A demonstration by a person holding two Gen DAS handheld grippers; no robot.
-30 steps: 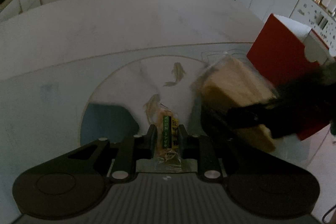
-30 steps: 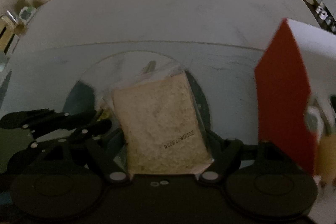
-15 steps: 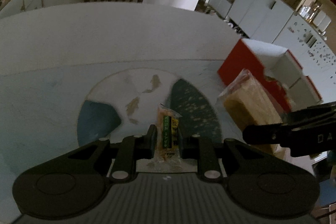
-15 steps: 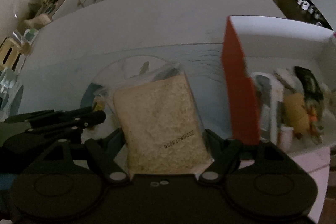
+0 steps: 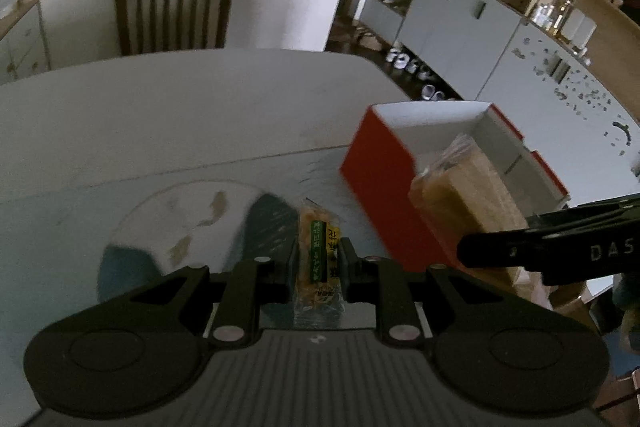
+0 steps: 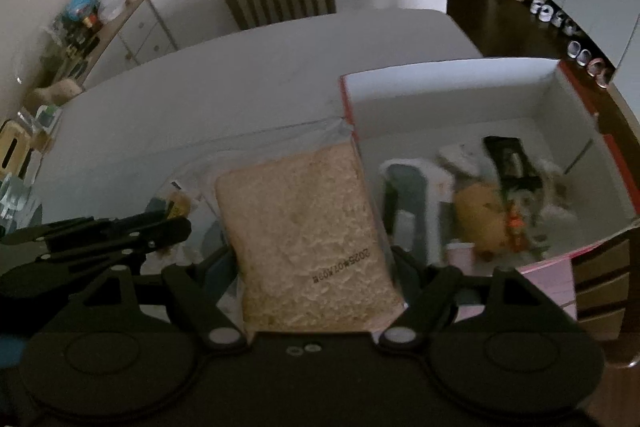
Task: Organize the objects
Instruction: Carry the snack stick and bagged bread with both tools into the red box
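clear-wrapped bread [image 6: 308, 239] pinched in right gripper [image 6: 316, 267]; snack bar [image 5: 319, 259] between clamped left gripper [image 5: 319, 261] fingers

Dim, underexposed room light, soft motion blur throughout (worst low down), and strong fisheye bending at edges.

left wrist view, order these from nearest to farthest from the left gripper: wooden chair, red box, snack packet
1. snack packet, clamped between the left gripper fingers, dead centre.
2. red box, on the table to the right, just past the fingertips.
3. wooden chair, beyond the table's far edge, upper left.
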